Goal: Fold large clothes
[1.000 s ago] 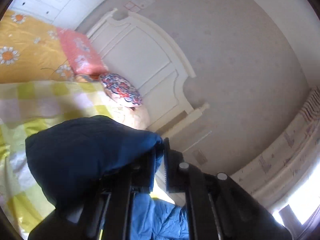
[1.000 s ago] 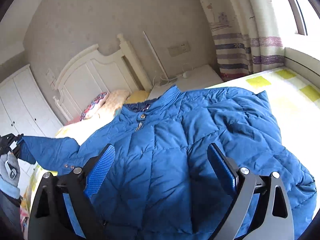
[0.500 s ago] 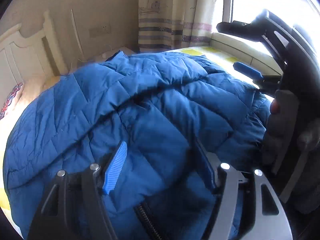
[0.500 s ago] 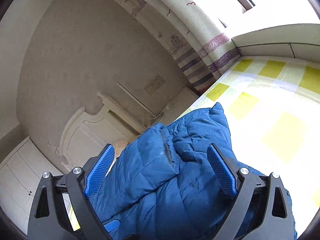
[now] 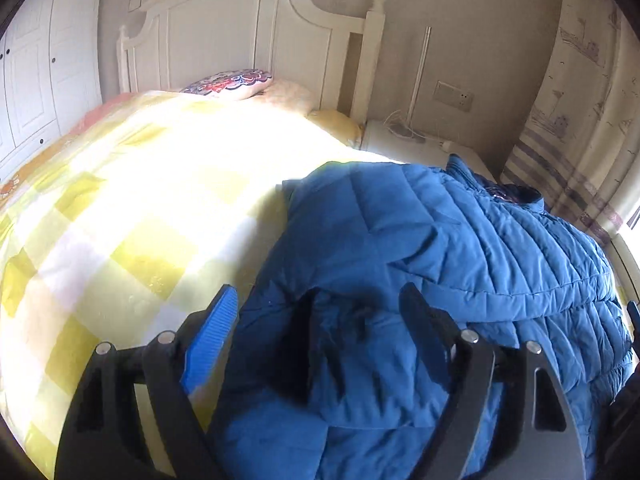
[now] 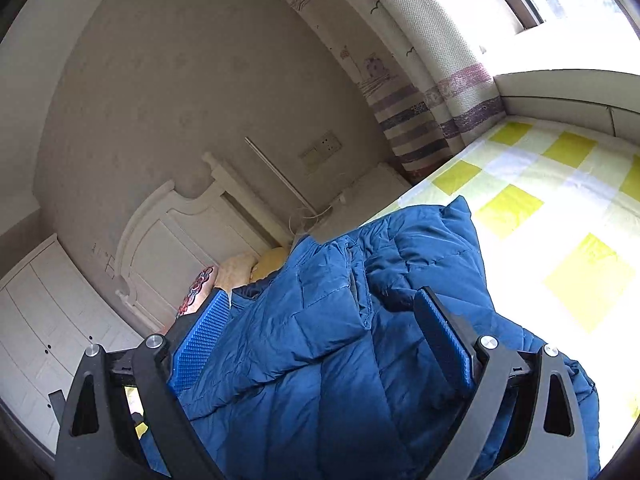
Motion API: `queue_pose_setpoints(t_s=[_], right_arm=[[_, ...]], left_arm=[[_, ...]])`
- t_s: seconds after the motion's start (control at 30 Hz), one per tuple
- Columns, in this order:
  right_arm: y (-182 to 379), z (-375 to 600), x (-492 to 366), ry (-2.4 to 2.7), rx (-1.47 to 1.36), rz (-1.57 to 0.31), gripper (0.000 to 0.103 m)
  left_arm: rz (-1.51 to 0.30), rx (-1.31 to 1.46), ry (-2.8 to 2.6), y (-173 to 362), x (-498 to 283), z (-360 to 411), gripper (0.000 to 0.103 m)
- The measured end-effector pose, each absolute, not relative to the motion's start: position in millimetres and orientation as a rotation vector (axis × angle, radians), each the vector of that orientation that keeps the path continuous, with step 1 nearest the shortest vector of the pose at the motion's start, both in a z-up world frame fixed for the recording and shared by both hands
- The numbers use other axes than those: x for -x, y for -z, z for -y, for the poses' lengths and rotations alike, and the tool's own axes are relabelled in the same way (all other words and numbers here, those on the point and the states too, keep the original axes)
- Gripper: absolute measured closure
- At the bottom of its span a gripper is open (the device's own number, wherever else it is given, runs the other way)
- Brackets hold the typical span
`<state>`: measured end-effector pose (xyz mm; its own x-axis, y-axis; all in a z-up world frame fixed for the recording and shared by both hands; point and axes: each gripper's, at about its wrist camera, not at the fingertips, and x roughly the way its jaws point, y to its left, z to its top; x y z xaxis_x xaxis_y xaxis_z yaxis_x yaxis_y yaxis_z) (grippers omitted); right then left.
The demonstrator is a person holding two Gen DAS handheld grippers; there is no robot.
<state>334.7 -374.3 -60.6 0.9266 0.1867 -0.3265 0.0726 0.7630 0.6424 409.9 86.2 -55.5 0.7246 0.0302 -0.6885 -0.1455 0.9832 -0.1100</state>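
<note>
A blue quilted down jacket [image 5: 460, 248] lies bunched on the bed, with a sleeve folded across its body. My left gripper [image 5: 320, 320] is open, its jaws wide apart just above the jacket's near edge, holding nothing. In the right wrist view the same jacket [image 6: 360, 340] fills the lower middle. My right gripper [image 6: 324, 340] is open too, its jaws spread over the jacket's folded part and empty.
The bed has a yellow and white checked cover [image 5: 132, 224]. A white headboard [image 5: 240, 36], a patterned pillow [image 5: 228, 84] and a nightstand [image 5: 416, 148] stand at the far end. A curtain [image 6: 432, 92] and window ledge [image 6: 568, 96] are on the right.
My left gripper let go of the dark blue sleeve end it held and opened. The sleeve now lies folded over the jacket. Both cameras have swung; the right gripper stayed open.
</note>
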Motion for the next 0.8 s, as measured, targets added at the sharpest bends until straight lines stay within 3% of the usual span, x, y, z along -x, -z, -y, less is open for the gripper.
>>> queue_pose_setpoints(t_s=[0.03, 0.23, 0.37, 0.5, 0.73, 0.8], right_arm=[[61, 372, -338, -0.072, -0.689, -0.407, 0.017], [58, 338, -357, -0.171, -0.542, -0.522, 0.032], [69, 337, -373, -0.151, -0.572, -0.644, 0.033], [80, 367, -371, -0.037, -0.748, -0.633, 0.039], [84, 367, -416, -0.112, -0.788, -0.751, 0.037], [81, 364, -423, -0.118, -0.776, -0.761, 0.051]], left_arm=[[-0.801, 0.187, -0.071, 62, -416, -90, 0.030], [-0.786, 0.311, -0.095, 70, -407, -114, 0.031], [-0.791, 0.357, -0.101, 74, -405, -122, 0.030], [-0.786, 0.367, -0.102, 75, -402, -124, 0.030], [-0.787, 0.371, -0.096, 75, -402, -125, 0.030], [-0.787, 0.377, -0.095, 75, -401, -126, 0.030]])
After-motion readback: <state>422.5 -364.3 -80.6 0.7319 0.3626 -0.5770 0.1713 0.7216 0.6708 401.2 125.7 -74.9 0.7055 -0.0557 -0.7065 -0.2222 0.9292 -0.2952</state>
